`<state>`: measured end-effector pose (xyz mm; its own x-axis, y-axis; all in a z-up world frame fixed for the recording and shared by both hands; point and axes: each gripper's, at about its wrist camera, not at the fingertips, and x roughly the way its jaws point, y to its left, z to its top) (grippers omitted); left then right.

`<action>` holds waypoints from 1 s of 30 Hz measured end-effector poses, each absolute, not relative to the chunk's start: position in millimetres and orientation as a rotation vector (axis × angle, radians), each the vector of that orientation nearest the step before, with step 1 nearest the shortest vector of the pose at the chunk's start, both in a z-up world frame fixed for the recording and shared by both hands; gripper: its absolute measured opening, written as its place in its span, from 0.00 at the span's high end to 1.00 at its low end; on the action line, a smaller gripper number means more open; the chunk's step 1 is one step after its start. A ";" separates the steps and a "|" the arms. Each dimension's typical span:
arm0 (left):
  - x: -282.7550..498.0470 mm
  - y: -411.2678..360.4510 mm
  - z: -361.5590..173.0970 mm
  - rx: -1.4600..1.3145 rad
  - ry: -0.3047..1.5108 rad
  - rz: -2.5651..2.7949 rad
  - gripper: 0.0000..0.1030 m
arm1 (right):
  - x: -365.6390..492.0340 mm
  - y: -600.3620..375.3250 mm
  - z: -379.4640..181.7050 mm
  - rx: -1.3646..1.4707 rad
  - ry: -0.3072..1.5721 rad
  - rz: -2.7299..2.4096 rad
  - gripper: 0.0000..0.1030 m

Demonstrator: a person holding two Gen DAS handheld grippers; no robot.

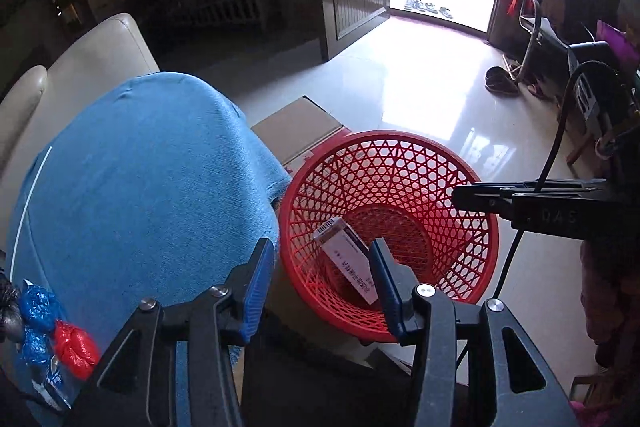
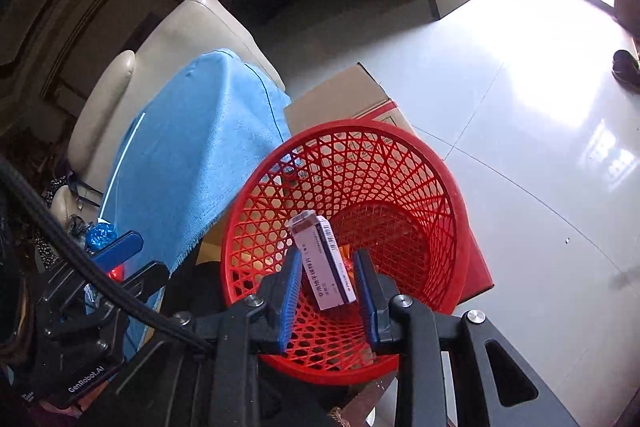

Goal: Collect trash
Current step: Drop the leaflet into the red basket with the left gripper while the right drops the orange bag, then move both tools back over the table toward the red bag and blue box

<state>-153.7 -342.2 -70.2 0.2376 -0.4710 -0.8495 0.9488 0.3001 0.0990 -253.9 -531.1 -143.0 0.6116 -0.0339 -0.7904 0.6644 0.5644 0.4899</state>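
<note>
A red mesh basket [image 1: 384,135] [image 2: 460,219] stands beside a seat draped in blue cloth [image 1: 140,187]. Inside it a white printed box [image 1: 344,255] [image 2: 324,267] leans on the wall, barcode end up, and no pad touches it. My left gripper [image 1: 320,247] [image 2: 148,255] hovers open near the basket's left rim, holding nothing. Over the right rim my right gripper [image 2: 327,255] [image 1: 456,195] has its jaws drawn close together, also holding nothing. Crumpled blue plastic [image 1: 36,303] [image 2: 100,233] and red plastic [image 1: 76,347] lie on the cloth at lower left.
A cardboard carton [image 1: 296,131] [image 2: 336,95] sits under and behind the basket. The cream sofa [image 1: 100,59] backs the cloth. Glossy tiled floor [image 1: 420,87] runs to an open doorway, with shoes [image 1: 500,83] and a chair at right. A black cable [image 1: 556,147] hangs by the right gripper.
</note>
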 end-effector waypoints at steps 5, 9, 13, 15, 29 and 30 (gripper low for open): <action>-144.3 -329.7 -62.0 0.692 0.792 -1.044 0.47 | -242.9 -523.8 -136.2 0.860 0.811 -0.450 0.70; -129.6 -308.7 -50.9 0.678 0.758 -0.949 0.46 | -225.6 -512.8 -131.1 0.835 0.823 -0.414 0.70; -111.5 -283.8 -40.4 0.658 0.730 -0.845 0.46 | -204.1 -497.8 -121.6 0.798 0.836 -0.367 0.70; -101.7 -267.3 -34.3 0.639 0.722 -0.803 0.44 | -193.0 -489.6 -116.2 0.782 0.837 -0.347 0.70; -49.4 -155.0 -21.0 0.482 0.751 -0.547 0.42 | -110.3 -403.6 -66.0 0.552 0.818 -0.184 0.40; -46.7 -149.3 -20.8 0.472 0.754 -0.537 0.42 | -105.4 -398.3 -63.0 0.538 0.815 -0.174 0.40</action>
<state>-46.7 -149.3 -20.8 0.6087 -0.2829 -0.7413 0.6079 0.7667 0.2065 -105.4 -398.3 -63.0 0.6802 0.0551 -0.7310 0.3490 0.8526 0.3890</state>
